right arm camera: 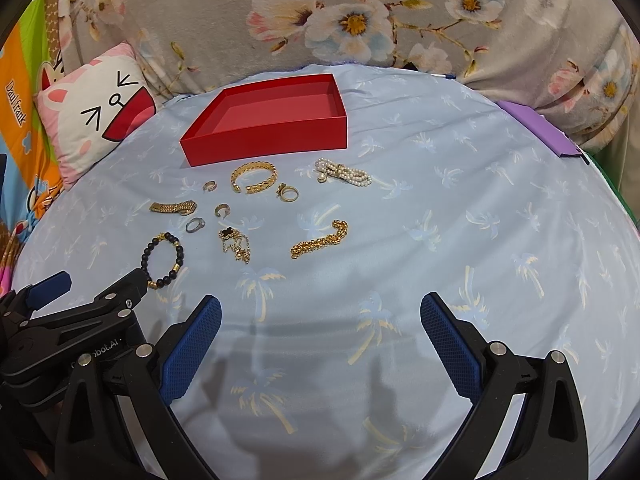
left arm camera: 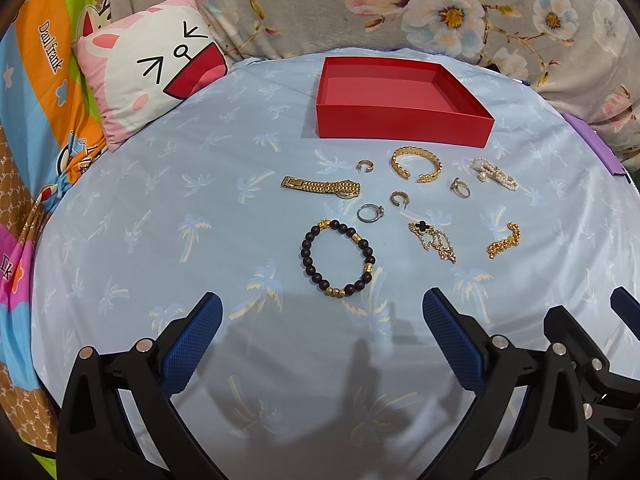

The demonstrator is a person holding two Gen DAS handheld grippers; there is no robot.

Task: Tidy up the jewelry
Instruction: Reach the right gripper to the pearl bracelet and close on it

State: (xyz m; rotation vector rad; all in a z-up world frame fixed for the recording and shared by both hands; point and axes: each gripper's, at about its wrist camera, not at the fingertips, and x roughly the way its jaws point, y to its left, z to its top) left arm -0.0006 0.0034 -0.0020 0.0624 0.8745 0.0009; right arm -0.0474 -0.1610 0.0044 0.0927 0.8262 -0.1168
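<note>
Scattered on the blue palm-print bed sheet (left arm camera: pixel 168 208), just in front of the empty red box (left arm camera: pixel 404 100): beaded bracelet (left arm camera: pixel 339 259), gold watch (left arm camera: pixel 322 187), gold cuff (left arm camera: pixel 417 164), pearl strand (right arm camera: pixel 344 173) (rings between). Left gripper (left arm camera: pixel 322 320) and right gripper (right arm camera: pixel 320 320) spread wide, holding nothing.

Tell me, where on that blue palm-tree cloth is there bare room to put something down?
Bare cloth lies between the open left gripper and the black bead bracelet, left of the gold watch toward the cartoon pillow, and right of the gold chain. The red box is empty. It is crowded between box and bracelet.
</note>
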